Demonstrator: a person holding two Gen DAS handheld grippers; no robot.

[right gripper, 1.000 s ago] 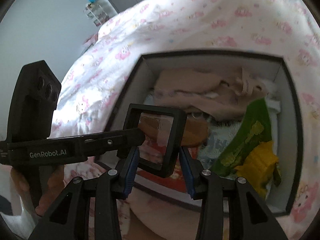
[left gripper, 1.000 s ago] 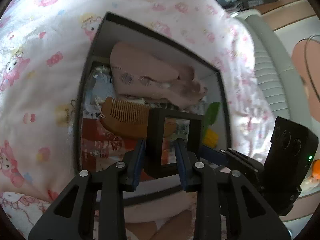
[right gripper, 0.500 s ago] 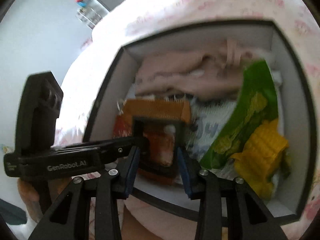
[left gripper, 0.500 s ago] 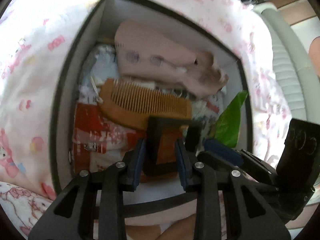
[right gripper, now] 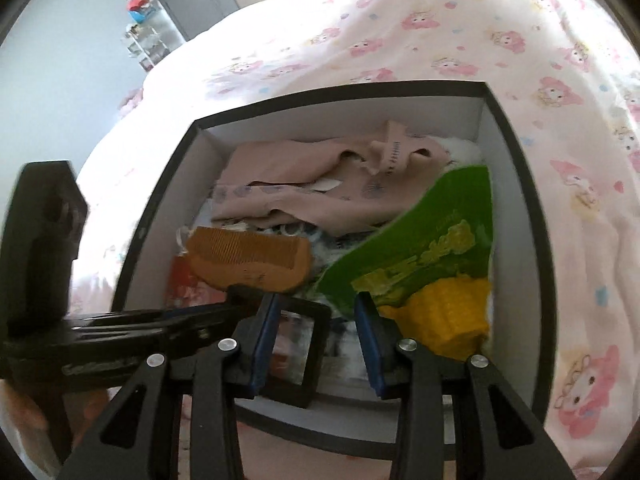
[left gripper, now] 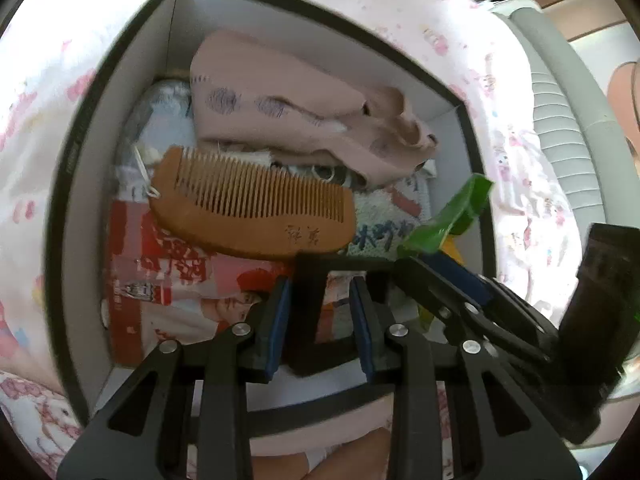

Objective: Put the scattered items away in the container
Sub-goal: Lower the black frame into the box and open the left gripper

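Observation:
A black-rimmed white box (left gripper: 120,56) lies on the bed; it also shows in the right wrist view (right gripper: 516,152). A black square frame (left gripper: 308,312) sits low inside its near edge. My left gripper (left gripper: 322,320) is shut on the frame. My right gripper (right gripper: 316,344) has its jaws spread; the frame (right gripper: 298,356) touches only its left pad. Inside the box lie a wooden comb (left gripper: 248,208), pink cloth (left gripper: 288,108), a green packet (right gripper: 420,240), a yellow toy (right gripper: 448,312) and a red packet (left gripper: 160,280).
The box rests on a pink cartoon-print bedsheet (right gripper: 440,28). A grey ribbed tube (left gripper: 560,92) lies at the right of the bed. A door and a shelf (right gripper: 148,44) stand far off.
Both grippers moved down into the box with the frame. The right gripper's jaws have opened and let go of the frame; the left still grips it.

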